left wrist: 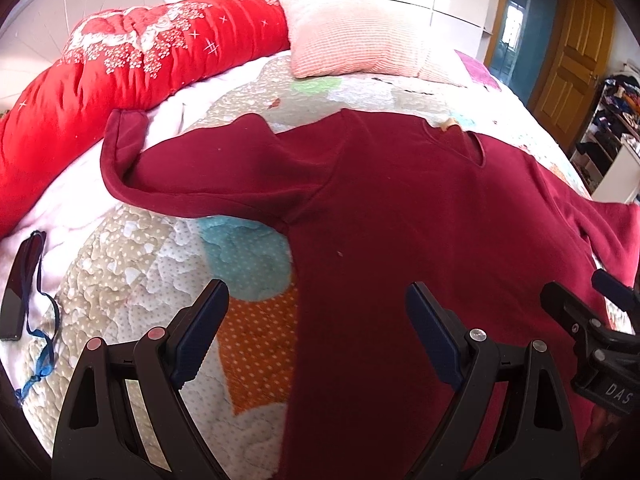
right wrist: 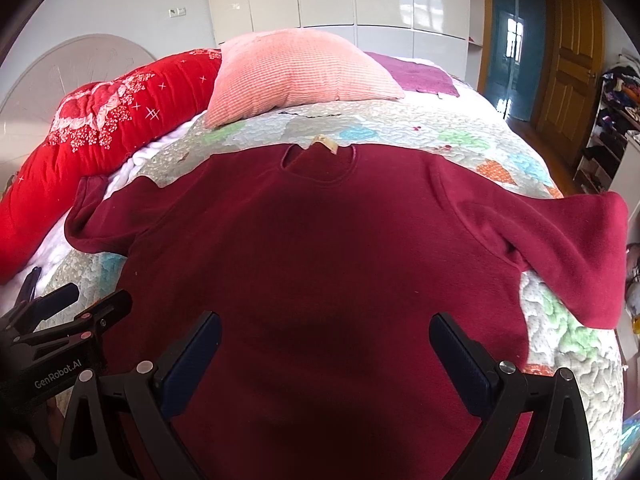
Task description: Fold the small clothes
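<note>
One maroon sweater (right wrist: pixel 320 248) lies flat on the quilted bed (left wrist: pixel 132 272) near one pink pillow (right wrist: pixel 296 72), with left tongs (left wrist: pixel 316 312) and right tongs (right wrist: pixel 324 344) both spread above it.

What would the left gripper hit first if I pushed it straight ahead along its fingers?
Most likely the left side edge of the dark red shirt, which lies between the open fingers of the left gripper, with the patchwork quilt beside it. Farther ahead is the left sleeve. Depth is unclear.
</note>
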